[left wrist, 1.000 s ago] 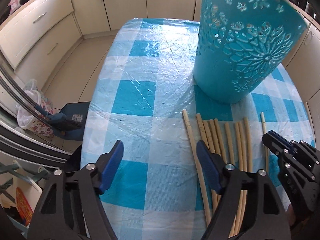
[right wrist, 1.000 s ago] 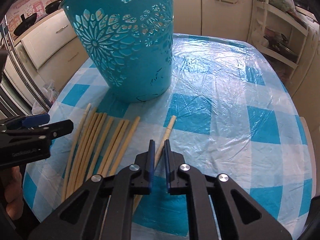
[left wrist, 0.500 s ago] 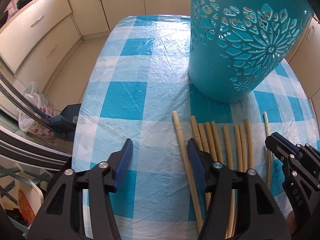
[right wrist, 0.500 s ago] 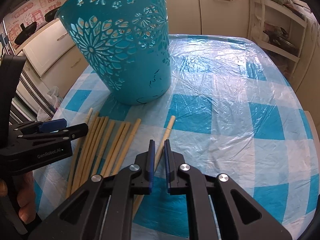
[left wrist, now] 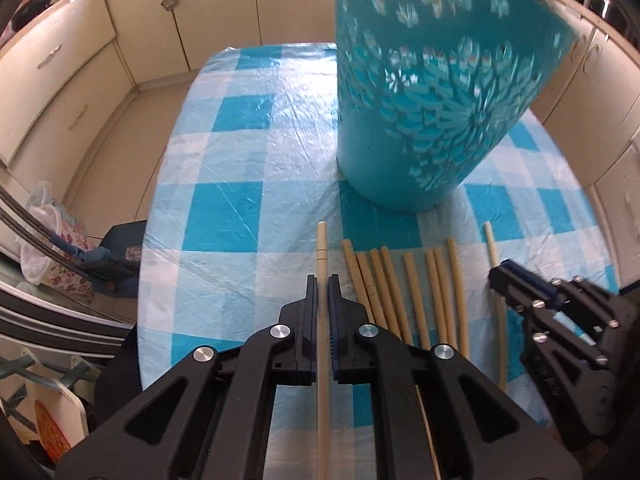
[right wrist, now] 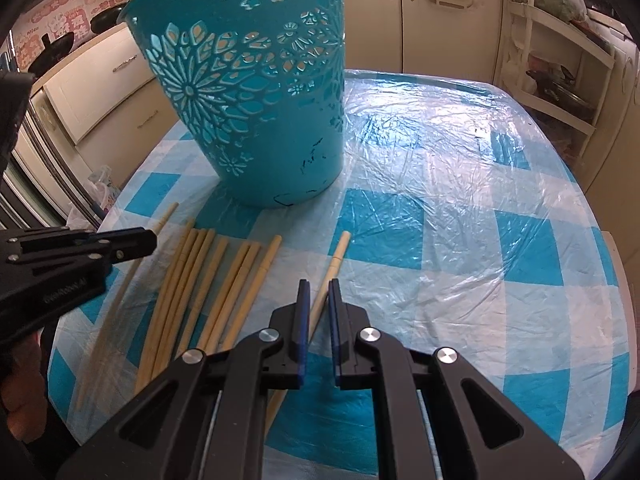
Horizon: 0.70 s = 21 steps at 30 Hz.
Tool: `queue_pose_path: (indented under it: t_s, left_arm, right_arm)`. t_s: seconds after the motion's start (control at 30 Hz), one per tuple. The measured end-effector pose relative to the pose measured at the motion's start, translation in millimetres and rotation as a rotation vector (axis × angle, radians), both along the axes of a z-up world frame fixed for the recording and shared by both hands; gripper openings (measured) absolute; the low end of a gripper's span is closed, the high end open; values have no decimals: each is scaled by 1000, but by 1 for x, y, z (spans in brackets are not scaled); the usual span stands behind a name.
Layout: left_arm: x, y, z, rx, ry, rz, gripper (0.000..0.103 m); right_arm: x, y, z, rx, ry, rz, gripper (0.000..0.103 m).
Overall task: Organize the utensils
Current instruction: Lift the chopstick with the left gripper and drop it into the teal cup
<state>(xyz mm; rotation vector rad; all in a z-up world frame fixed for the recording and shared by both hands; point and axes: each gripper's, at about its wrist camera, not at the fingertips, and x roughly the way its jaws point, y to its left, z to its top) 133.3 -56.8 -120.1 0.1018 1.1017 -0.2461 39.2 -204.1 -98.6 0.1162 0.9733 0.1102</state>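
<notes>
Left gripper [left wrist: 322, 280] is clamped on the leftmost chopstick [left wrist: 321, 248], just off the table [left wrist: 248, 184]. The rest [left wrist: 416, 280] lie before the basket [left wrist: 424, 120]; lift level, tip upright over the rim. Right gripper [right wrist: 318, 286], fingers narrowly apart, holds nothing above the rightmost stick [right wrist: 336, 256].

A home kitchen: cream cabinets [left wrist: 60, 60] with metal handles line the walls, a frying pan [left wrist: 34, 2] sits on the counter, and a table under a blue-and-white checked cloth [right wrist: 460, 240] stands beside an open shelf [right wrist: 560, 80] holding cookware.
</notes>
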Motion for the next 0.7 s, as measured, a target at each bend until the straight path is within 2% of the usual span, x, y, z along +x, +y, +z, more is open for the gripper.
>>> queue_pose_path:
  t_s: [0.13,0.33,0.5,0.7]
  left_arm:
    - [-1,16,32,-68,-35,11,5]
    - [-6,34,96,-199,-144,13,5]
    - [-4,32,155,-321,-287,-1,5]
    - [12,10,200,-404,-470,6,5]
  right_arm:
    - [0,3,-1,-7,-1,0,10]
    - [0,7,-1,-17,-3,0,10]
    - [0,8,-2,-19,-6,0,11]
    - [-1,9,-2,-18,-8,0,12]
